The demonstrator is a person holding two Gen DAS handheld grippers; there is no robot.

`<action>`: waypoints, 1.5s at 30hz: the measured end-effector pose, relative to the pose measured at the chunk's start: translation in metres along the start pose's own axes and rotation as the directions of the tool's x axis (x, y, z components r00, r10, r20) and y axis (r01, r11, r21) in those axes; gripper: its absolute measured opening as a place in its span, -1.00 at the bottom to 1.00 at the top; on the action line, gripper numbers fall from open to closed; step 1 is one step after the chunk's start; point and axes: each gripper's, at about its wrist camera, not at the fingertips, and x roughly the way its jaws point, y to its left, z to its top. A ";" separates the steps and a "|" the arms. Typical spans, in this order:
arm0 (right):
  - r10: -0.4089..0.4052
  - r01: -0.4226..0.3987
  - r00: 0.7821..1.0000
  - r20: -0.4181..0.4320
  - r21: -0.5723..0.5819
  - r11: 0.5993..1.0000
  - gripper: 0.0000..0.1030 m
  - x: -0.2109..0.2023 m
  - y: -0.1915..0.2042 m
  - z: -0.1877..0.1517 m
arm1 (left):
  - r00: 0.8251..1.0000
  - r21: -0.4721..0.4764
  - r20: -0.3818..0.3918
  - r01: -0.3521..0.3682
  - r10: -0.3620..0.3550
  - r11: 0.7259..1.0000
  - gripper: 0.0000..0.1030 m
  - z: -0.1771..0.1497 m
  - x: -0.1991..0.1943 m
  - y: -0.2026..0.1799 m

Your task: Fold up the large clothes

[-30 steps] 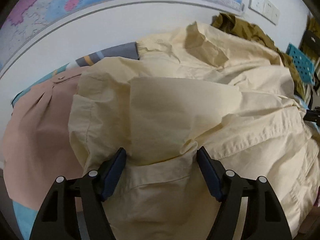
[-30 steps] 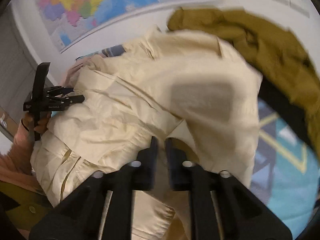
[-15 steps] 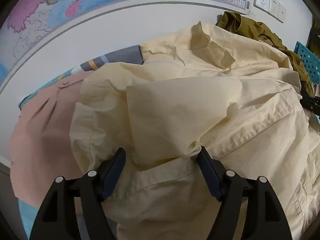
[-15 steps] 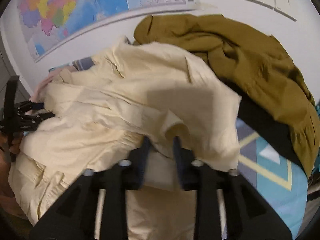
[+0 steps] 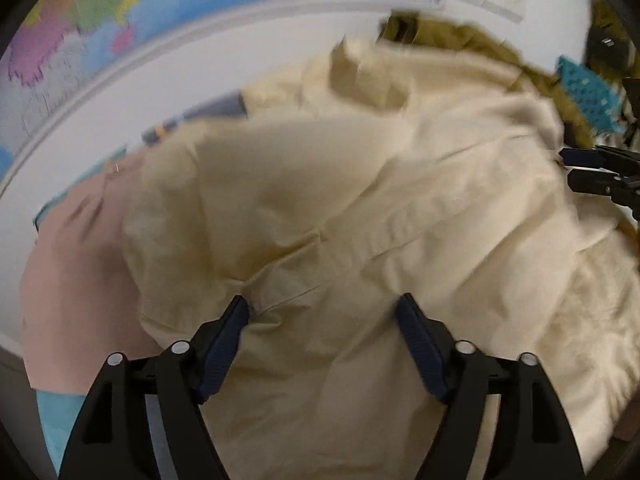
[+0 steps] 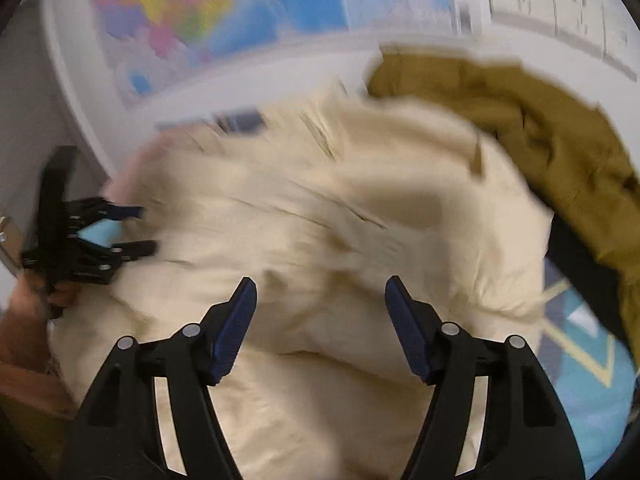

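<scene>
A large cream shirt (image 5: 360, 200) lies crumpled in a heap, its collar at the far side. My left gripper (image 5: 322, 300) hovers over its near left part. Its jaws stand wide and are still opening; cloth lies under and between them, and the left pad brushes a fold without pinching it. In the right wrist view the shirt (image 6: 320, 208) fills the middle. My right gripper (image 6: 320, 282) is opening above it, with the fabric loose below its pads. Each gripper shows in the other's view: left gripper (image 6: 146, 229), right gripper (image 5: 568, 166). Both views are blurred.
An olive garment (image 6: 540, 128) is piled behind the shirt at the right. A pink garment (image 5: 76, 260) lies to the left. Underneath is a blue patterned sheet (image 6: 580, 380). A wall map (image 6: 240, 12) and sockets (image 6: 560, 4) are behind, and a teal basket (image 5: 588, 92) is at the far right.
The right gripper went from shut on a fold of the cream shirt to wide apart, and the fold dropped. The left jaws spread wider. Both hands shifted and the cloth settled.
</scene>
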 end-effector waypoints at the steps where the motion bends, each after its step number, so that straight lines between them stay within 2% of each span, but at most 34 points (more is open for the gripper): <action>1: 0.006 -0.006 1.000 -0.015 0.023 1.000 0.07 0.007 -0.005 -0.001 | 1.000 0.000 -0.007 -0.011 0.011 1.000 0.53 0.000 0.002 -0.002; 3: 0.007 -0.007 1.000 0.003 0.034 0.999 0.05 0.001 -0.006 -0.002 | 1.000 -0.006 -0.001 -0.028 0.028 1.000 0.53 0.001 -0.003 -0.004; 7: 0.006 -0.008 0.997 0.073 0.030 1.000 0.34 -0.031 -0.001 -0.008 | 0.998 -0.043 0.057 -0.025 0.028 0.999 0.53 -0.009 -0.029 0.004; 9: 0.022 -0.024 0.995 0.098 0.026 0.999 0.34 -0.045 0.001 -0.012 | 0.996 -0.065 0.090 -0.012 0.018 0.998 0.53 -0.019 -0.043 0.013; 12: 0.076 -0.083 0.989 0.130 0.048 0.995 0.45 -0.065 -0.006 -0.021 | 0.993 -0.106 0.119 0.014 -0.002 0.994 0.53 -0.037 -0.063 0.025; 15: 0.073 -0.082 0.990 0.125 0.073 0.994 0.47 -0.072 -0.013 -0.029 | 0.991 -0.150 0.131 0.014 0.005 0.989 0.55 -0.057 -0.075 0.034; 19: 0.077 -0.090 0.990 0.116 0.118 0.989 0.50 -0.079 -0.023 -0.045 | 0.990 -0.215 0.135 0.067 -0.038 0.974 0.62 -0.082 -0.086 0.048; 22: 0.104 -0.125 0.985 0.138 0.153 0.980 0.60 -0.094 -0.031 -0.056 | 0.989 -0.253 0.130 0.100 -0.069 0.962 0.64 -0.099 -0.090 0.054; 24: 0.118 -0.145 0.981 0.156 0.174 0.974 0.66 -0.106 -0.038 -0.065 | 0.986 -0.286 0.125 0.139 -0.107 0.948 0.65 -0.113 -0.091 0.057; 26: 0.096 -0.129 0.981 0.167 0.195 0.972 0.73 -0.119 -0.045 -0.075 | 0.982 -0.318 0.116 0.177 -0.147 0.931 0.65 -0.126 -0.090 0.058; 29: 0.105 -0.147 0.979 0.173 0.250 0.957 0.77 -0.133 -0.061 -0.096 | 0.977 -0.341 0.123 0.206 -0.174 0.917 0.65 -0.141 -0.092 0.058; 33: 0.101 -0.147 0.982 0.161 0.307 0.940 0.83 -0.139 -0.076 -0.121 | 0.957 -0.381 0.126 0.291 -0.262 0.878 0.70 -0.158 -0.091 0.056; 36: 0.137 -0.184 0.979 0.153 0.360 0.914 0.84 -0.136 -0.088 -0.140 | 0.947 -0.377 0.116 0.322 -0.301 0.868 0.75 -0.167 -0.090 0.050; 38: 0.165 -0.211 0.975 0.151 0.377 0.902 0.85 -0.134 -0.092 -0.146 | 0.929 -0.375 0.122 0.370 -0.350 0.850 0.81 -0.172 -0.090 0.046; 39: 0.168 -0.213 0.975 0.148 0.380 0.900 0.85 -0.133 -0.092 -0.149 | 0.914 -0.377 0.119 0.402 -0.387 0.834 0.81 -0.174 -0.088 0.043; 43: 0.207 -0.243 0.969 0.134 0.376 0.894 0.87 -0.129 -0.089 -0.159 | 0.910 -0.351 0.112 0.412 -0.399 0.841 0.87 -0.176 -0.089 0.030; 45: 0.226 -0.256 0.966 0.123 0.369 0.894 0.88 -0.126 -0.087 -0.162 | 0.883 -0.345 0.126 0.466 -0.452 0.815 0.87 -0.176 -0.089 0.026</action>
